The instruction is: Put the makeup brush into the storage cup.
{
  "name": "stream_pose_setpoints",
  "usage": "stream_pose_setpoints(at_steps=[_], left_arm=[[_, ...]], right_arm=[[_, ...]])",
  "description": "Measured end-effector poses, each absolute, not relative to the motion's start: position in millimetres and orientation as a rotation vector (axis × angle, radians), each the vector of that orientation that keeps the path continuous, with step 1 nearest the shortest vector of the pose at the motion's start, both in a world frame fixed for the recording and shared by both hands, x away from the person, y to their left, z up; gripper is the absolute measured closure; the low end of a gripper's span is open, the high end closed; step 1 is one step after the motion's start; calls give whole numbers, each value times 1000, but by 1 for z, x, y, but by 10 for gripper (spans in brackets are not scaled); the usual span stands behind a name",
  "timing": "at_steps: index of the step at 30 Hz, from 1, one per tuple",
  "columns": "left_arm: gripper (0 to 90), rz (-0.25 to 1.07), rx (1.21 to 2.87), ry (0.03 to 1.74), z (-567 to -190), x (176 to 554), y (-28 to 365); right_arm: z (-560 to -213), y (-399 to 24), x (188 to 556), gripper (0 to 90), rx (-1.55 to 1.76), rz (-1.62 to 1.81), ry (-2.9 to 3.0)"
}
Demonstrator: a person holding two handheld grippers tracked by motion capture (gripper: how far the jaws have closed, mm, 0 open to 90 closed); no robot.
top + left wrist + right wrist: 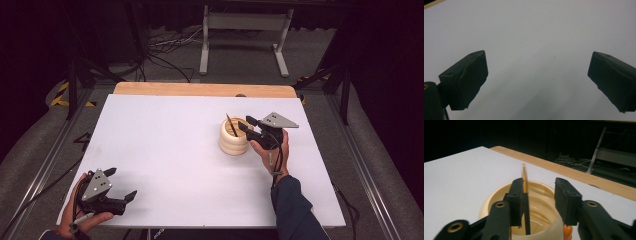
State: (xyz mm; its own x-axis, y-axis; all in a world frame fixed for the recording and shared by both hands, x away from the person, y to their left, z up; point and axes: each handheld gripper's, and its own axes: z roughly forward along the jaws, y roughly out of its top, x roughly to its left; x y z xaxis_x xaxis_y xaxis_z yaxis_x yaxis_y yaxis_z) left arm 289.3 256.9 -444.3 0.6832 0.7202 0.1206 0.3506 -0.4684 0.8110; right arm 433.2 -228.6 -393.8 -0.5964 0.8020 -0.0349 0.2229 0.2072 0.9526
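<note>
While the right hand-held gripper (537, 197) stood released above the cream holder (233, 136) on the white surface (165, 150), the pencil (525, 195) leaning inside looked light, stiff and slippery, best pinched at its upper shaft.

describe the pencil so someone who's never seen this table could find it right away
On the white table, look right of centre for the cream ribbed cup, just beside the right gripper. The pencil stands tilted inside it, dark lower shaft and yellowish upper part above the rim: the one thin stick there.
</note>
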Motion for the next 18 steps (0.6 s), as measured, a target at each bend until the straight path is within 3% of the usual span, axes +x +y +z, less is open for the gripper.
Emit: stream_pose_setpoints(at_steps=[18], left_arm=[[41, 588, 2102, 815, -444, 290, 256]], right_arm=[[-383, -229, 431, 274, 947, 1355, 1916]])
